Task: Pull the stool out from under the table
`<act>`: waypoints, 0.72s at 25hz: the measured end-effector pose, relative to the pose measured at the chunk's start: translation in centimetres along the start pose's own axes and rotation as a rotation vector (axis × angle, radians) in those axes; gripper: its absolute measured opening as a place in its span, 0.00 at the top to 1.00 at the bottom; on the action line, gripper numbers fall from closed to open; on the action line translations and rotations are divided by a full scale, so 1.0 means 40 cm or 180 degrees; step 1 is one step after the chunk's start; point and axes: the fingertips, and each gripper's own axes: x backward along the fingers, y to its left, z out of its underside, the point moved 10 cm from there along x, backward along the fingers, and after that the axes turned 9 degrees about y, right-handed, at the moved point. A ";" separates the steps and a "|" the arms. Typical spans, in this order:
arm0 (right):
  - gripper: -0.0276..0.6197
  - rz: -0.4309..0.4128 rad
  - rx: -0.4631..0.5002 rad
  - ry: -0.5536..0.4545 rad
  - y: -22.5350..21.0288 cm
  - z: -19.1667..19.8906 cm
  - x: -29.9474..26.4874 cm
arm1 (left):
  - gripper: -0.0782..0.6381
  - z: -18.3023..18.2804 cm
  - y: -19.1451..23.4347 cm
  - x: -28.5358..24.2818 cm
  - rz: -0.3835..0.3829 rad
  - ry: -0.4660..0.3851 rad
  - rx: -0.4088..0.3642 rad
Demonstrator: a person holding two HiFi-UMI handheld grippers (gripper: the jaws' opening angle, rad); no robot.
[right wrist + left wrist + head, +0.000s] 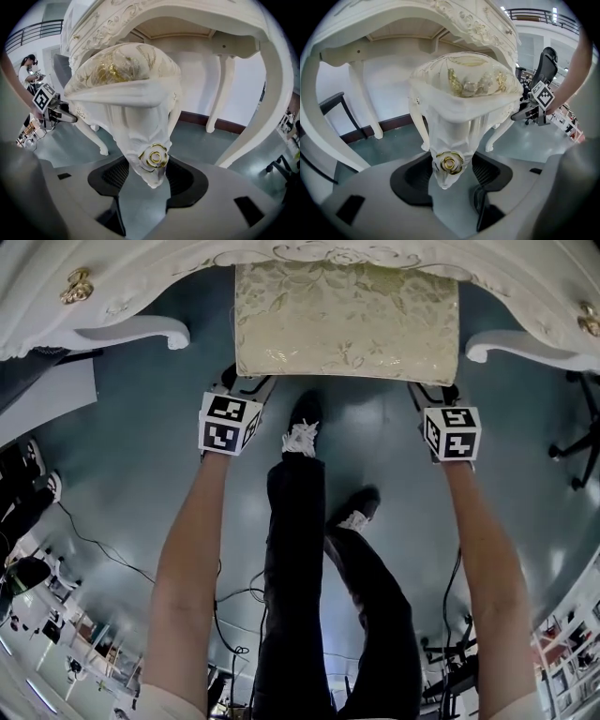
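A stool with a cream and gold brocade seat stands partly under the ornate white table. My left gripper holds the stool's front left corner and my right gripper holds its front right corner. In the left gripper view the carved leg top with a gold rose sits between the jaws of the left gripper, which is shut on it. In the right gripper view the other rose-carved leg top is clamped the same way by the right gripper.
The person's legs and black shoes stand on the dark green floor just in front of the stool. Curved white table legs flank it. An office chair base is at the right, and cables trail at the lower left.
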 end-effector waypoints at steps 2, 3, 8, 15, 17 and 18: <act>0.54 -0.0014 0.0020 0.0021 0.009 0.024 0.014 | 0.51 0.022 -0.024 0.015 -0.0004 0.0020 0.0013; 0.54 -0.0020 0.0028 0.0033 0.014 0.033 0.019 | 0.51 0.031 -0.033 0.021 -0.0013 0.0030 0.0022; 0.54 -0.0051 0.0092 0.0145 0.027 0.063 0.044 | 0.51 0.073 -0.081 0.048 -0.0039 0.0066 0.0114; 0.54 -0.0126 0.0068 0.0267 0.065 0.138 0.078 | 0.51 0.130 -0.137 0.087 -0.0007 0.0306 0.0070; 0.54 -0.0131 0.0082 0.0349 0.086 0.158 0.097 | 0.51 0.154 -0.153 0.108 0.0027 0.0367 0.0083; 0.54 -0.0129 0.0089 0.0373 0.094 0.169 0.106 | 0.51 0.162 -0.164 0.118 0.0033 0.0392 0.0087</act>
